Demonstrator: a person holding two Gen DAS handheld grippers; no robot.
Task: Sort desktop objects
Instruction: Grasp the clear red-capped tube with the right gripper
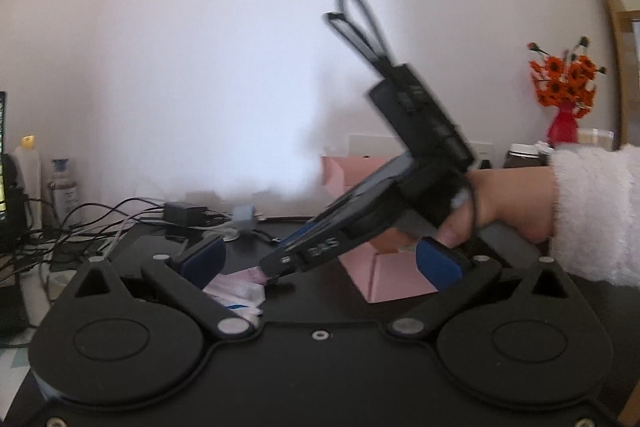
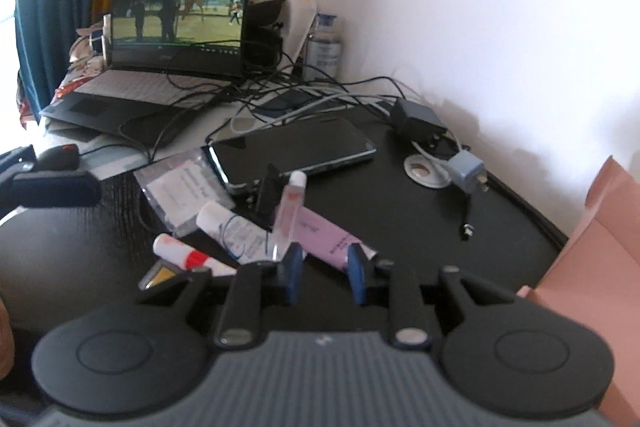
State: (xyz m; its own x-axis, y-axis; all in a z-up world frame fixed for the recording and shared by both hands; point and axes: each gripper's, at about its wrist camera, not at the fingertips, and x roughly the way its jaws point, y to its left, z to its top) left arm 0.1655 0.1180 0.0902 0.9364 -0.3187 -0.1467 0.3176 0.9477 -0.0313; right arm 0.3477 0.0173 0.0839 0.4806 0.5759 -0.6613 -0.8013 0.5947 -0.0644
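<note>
A person's right hand (image 1: 508, 203), in a fluffy white sleeve (image 1: 596, 211), is tilting the right gripper (image 2: 325, 269) down onto a black desk (image 2: 440, 219). Its jaws are standing narrow around the near end of a lilac tube (image 2: 320, 231), and the blue pads (image 2: 294, 269) appear to be pressing on the tube's sides.

The tube is lying flat in a small heap of toiletries in the middle of the desk. A clear tube (image 2: 290, 207) with a white cap is leaning across it, a white tube (image 2: 236, 231) is lying just beside it, and a red-and-white tube (image 2: 188, 255) is resting nearer the camera. A phone (image 2: 296, 147) is lying face up just behind the heap, next to a clear packet (image 2: 180, 187). Farther back, a laptop (image 2: 180, 7) is playing video among tangled cables.

The left gripper (image 1: 320, 263) is hanging nearly level with its jaws spread wide and nothing in them, facing the right gripper. An open pink box (image 1: 396, 275) is sitting on the desk to the right of the heap, under the right hand.
</note>
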